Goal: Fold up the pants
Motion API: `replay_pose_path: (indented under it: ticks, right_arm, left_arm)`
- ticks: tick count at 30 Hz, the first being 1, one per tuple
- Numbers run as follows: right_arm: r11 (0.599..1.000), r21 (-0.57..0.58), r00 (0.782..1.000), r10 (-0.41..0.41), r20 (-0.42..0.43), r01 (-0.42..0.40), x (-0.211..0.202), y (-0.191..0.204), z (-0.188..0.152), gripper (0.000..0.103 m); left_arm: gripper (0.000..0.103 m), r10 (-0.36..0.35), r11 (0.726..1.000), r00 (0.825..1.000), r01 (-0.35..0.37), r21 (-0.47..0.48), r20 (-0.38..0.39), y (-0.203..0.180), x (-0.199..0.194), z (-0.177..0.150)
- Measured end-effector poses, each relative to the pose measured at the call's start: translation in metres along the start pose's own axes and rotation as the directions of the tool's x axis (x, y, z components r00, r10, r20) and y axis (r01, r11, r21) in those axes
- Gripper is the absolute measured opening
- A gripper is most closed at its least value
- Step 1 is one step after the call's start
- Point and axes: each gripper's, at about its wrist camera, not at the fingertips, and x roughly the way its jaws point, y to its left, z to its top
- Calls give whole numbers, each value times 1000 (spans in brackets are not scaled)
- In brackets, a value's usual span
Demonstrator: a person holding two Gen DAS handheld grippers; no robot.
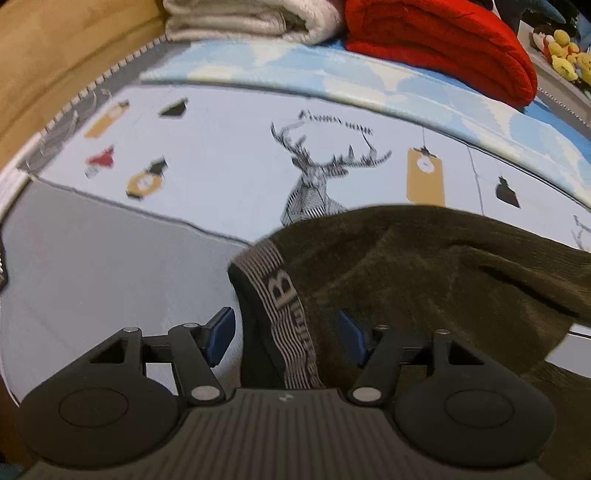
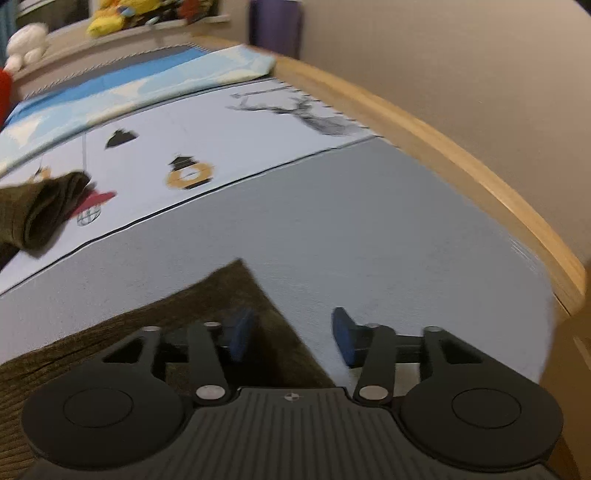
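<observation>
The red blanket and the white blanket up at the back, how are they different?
The red blanket is bright red with a smooth, puffy look; the white blanket is cream with a fuzzy, towel-like surface. The red blanket shows as one thick roll, while the white blanket shows several flat stacked layers. The red blanket sits to the right, the white blanket to its left. Both are folded and rest at the far edge of the bed.
</observation>
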Motion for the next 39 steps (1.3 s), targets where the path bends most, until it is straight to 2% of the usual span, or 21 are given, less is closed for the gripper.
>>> replay_pose_path:
  ticks: [4, 5, 8, 15, 18, 19, 20, 21, 22, 24, 29, 32, 36, 39]
  right_arm:
    - [999, 21, 998, -45, -52, 46, -14, -26, -17, 62]
    - [998, 17, 996, -60, -71, 61, -16, -31, -22, 62]
    - [996, 20, 989, -80, -127, 84, -17, -42, -35, 62]
    - [996, -61, 962, -86, -259, 72, -23, -45, -67, 63]
    - [994, -83, 963, -87, -255, 68, -28, -40, -73, 62]
    - [993, -94, 964, -89, -250, 68, -28, -39, -74, 58]
    - [993, -103, 965, -88, -247, 64, -28, -37, -74, 55]
    - [993, -105, 967, -77, -243, 52, -29, -36, -75, 47]
    - [993, -104, 969, -72, -235, 48, -30, -36, -74, 29]
    - [993, -113, 975, -66, -213, 42, -30, -34, -71, 22]
    - [984, -174, 980, -82, -183, 49, -26, -24, -73, 17]
    - [988, -149, 984, -74, -164, 49, -21, -26, -68, 16]
    - [994, -107, 993, -37, -112, 25, -23, -28, -61, 16]
    - [986, -157, 988, -76, -137, 55, -17, -23, -64, 16]
  left_arm:
    - [68, -48, 998, 998, 47, -37, -45, 14, 2, -11]
    - [71, -62, 998, 996, 60, -35, -62, 18, 3, -16]
    - [75, -94, 995, 988, 97, 18, -123, 21, 11, -30]
    - [78, -91, 974, 957, 143, 177, -276, 23, 39, -73]
    - [79, -105, 970, 951, 163, 182, -290, 25, 48, -83]
    - [79, -115, 970, 950, 170, 174, -290, 26, 50, -85]
    - [74, -127, 969, 948, 181, 166, -292, 27, 51, -86]
    - [60, -148, 966, 945, 201, 162, -292, 26, 52, -87]
    - [57, -162, 962, 944, 216, 166, -288, 24, 51, -87]
    - [43, -150, 958, 953, 206, 201, -263, 21, 51, -89]
    - [31, -166, 965, 961, 204, 163, -221, 26, 54, -80]
    - [25, -163, 972, 969, 190, 139, -185, 32, 54, -75]
    - [24, -136, 978, 973, 162, 132, -184, 36, 55, -72]
    - [24, -97, 979, 974, 130, 155, -205, 31, 54, -76]
